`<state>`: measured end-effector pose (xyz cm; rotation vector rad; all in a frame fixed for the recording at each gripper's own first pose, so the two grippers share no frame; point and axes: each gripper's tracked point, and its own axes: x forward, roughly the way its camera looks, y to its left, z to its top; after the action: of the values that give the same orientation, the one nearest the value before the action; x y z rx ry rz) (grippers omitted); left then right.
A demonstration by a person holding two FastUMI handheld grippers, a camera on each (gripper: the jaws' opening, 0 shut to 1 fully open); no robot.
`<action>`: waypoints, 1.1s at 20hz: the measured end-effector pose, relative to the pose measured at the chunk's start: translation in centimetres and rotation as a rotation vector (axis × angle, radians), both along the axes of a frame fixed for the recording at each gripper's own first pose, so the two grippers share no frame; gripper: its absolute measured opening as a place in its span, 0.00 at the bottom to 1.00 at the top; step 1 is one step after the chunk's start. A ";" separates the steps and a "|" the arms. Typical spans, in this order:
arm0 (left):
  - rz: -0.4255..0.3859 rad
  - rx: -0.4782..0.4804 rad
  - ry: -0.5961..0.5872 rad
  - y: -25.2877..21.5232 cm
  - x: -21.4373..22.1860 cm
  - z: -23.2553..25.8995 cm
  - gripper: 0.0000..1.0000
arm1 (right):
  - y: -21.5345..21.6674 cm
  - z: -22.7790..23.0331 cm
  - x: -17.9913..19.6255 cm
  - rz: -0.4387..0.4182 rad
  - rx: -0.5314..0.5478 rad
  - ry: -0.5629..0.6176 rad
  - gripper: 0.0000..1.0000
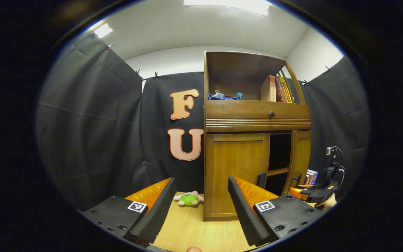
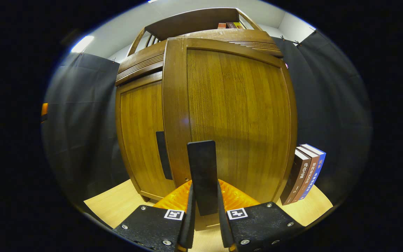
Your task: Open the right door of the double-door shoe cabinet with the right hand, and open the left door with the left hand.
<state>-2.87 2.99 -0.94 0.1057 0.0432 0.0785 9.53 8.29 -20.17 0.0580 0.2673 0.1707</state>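
The wooden shoe cabinet (image 1: 257, 119) stands on a pale wood surface. In the left gripper view its left door (image 1: 238, 175) is closed, with a dark handle (image 1: 261, 180) at its inner edge. The right door (image 1: 301, 157) stands swung partly out, showing a dark inside. My left gripper (image 1: 201, 210) is open and empty, a short way in front of the left door. In the right gripper view my right gripper (image 2: 204, 199) is shut on the right door's dark vertical handle (image 2: 204, 168). The right door (image 2: 236, 115) looms close, with the left door (image 2: 142, 133) behind it.
A green plush toy (image 1: 189, 198) lies on the floor left of the cabinet. Books (image 2: 306, 175) stand against the cabinet's right side. More books (image 1: 278, 89) sit on the upper shelf above a drawer with a knob (image 1: 271, 114). Black cloth walls surround the booth.
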 end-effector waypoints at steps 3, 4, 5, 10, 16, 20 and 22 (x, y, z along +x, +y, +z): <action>-0.002 -0.005 0.015 -0.1 0.0 -0.4 0.96 | -1.1 0.2 -1.4 0.004 0.009 0.006 0.31; -0.003 -0.009 0.017 -0.2 0.0 -0.5 0.96 | -1.5 0.3 -1.9 0.002 0.008 0.005 0.31; -0.005 -0.013 0.019 -0.3 0.0 -0.7 0.96 | -1.9 0.4 -2.4 0.001 0.005 0.002 0.31; -0.013 -0.022 0.020 -0.7 -0.1 -0.5 0.95 | -4.4 0.9 -5.0 -0.018 -0.010 -0.006 0.30; -0.028 -0.033 0.019 -1.3 -0.4 -0.9 0.95 | -7.3 1.5 -7.1 -0.045 -0.005 0.000 0.36; -0.035 -0.031 0.020 -1.8 -0.5 -0.9 0.95 | -9.2 1.7 -8.0 -0.077 -0.023 -0.004 0.24; -0.040 -0.029 0.021 -2.1 -0.6 -1.0 0.95 | -10.4 1.9 -8.6 -0.096 -0.030 -0.007 0.32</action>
<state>-3.42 0.88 -1.89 0.0779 0.0629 0.0368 0.96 -2.10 -18.30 0.0405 0.2592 0.0713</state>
